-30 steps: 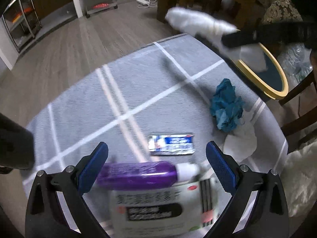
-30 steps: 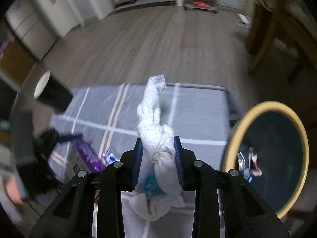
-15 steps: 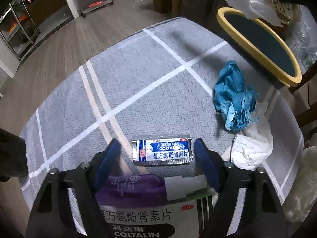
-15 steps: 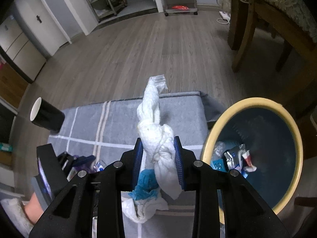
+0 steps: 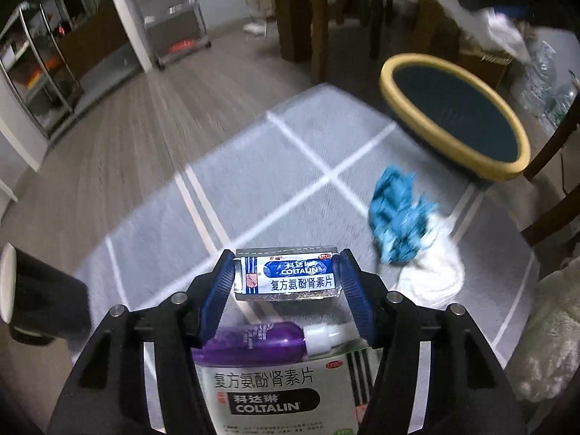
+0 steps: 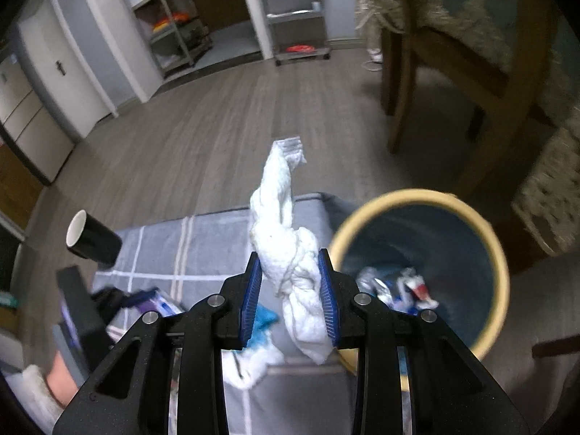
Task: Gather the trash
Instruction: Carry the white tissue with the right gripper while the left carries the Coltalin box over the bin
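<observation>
My left gripper (image 5: 286,290) is closing, and its blue pads press on the two ends of a foil pill pack (image 5: 290,275), held just above the grey rug (image 5: 290,152). Under it lie a purple tube (image 5: 253,340) and a white medicine box (image 5: 275,395). My right gripper (image 6: 290,290) is shut on a twisted white tissue (image 6: 286,239), which hangs in the air just left of the yellow-rimmed bin (image 6: 409,195). The bin holds several wrappers. Crumpled blue paper (image 5: 395,224) and another white tissue (image 5: 431,275) lie on the rug near the bin (image 5: 514,170).
A black cup (image 6: 94,239) lies on its side at the rug's left edge. Wooden table and chair legs (image 6: 402,108) stand behind and right of the bin. Shelving racks (image 6: 174,29) line the far wall across bare wood floor. A fluffy white item (image 5: 551,344) lies at the right.
The left jaws narrowed from wide open onto the foil pack and raised it off the rug. The right gripper carried the white tissue upward and closer to the bin.
</observation>
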{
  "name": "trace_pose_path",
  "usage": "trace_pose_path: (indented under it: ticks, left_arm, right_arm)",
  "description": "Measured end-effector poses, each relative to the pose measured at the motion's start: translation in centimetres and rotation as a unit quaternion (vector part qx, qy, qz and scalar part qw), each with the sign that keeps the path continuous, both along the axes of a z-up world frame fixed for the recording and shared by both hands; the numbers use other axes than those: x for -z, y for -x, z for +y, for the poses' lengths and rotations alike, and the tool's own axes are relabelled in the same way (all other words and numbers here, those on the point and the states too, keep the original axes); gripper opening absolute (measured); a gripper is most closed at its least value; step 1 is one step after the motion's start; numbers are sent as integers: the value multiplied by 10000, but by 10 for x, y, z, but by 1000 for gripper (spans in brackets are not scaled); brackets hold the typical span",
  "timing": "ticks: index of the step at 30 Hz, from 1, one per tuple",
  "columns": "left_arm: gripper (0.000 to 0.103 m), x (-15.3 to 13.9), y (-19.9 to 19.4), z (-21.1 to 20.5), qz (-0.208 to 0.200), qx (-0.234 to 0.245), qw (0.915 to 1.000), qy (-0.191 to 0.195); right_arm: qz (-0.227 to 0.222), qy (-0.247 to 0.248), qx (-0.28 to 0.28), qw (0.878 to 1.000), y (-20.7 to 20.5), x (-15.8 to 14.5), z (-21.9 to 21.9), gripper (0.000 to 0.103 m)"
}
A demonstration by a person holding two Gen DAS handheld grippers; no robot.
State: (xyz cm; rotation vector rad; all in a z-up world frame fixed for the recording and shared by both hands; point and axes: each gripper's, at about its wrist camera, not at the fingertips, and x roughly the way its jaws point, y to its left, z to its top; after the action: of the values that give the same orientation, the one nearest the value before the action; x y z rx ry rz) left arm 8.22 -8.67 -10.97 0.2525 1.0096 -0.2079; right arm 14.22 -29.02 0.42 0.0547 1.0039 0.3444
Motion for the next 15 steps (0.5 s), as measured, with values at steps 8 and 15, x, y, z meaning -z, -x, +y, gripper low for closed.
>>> trace_pose_path:
  ticks: [8,15]
  left_arm:
    - [58,-57,15,-35,-754,332,9965,138]
    - [58,-84,10,-77,-891,540,9934,481]
  right_arm:
    - [30,-179,1147,9932,5,4,-74,33]
    - [406,249,1366,9895,-16,35,-92,33]
